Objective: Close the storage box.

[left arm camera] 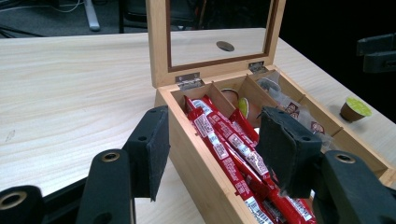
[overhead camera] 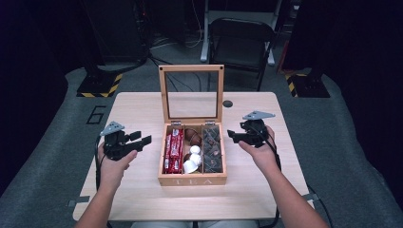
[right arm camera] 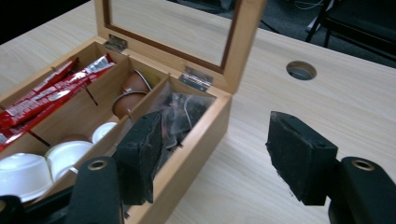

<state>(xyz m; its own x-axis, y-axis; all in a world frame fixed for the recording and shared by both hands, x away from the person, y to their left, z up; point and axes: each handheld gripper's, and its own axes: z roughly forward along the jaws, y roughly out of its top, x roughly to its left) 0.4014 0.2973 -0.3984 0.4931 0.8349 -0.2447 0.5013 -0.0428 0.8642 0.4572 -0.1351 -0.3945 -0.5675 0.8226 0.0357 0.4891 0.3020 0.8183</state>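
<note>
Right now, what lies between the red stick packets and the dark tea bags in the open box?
The middle compartment: brown capsules at the hinge end, white creamer cups nearer the person, between the red stick packets and the tea bags. High view shows it.

Left tongs (overhead camera: 142, 138) and right tongs (overhead camera: 231, 135) gape, empty

The wooden tea box (overhead camera: 192, 180) sits mid-table, glass lid upright (red sachets, capsules, tea bags fill three compartments).
</note>
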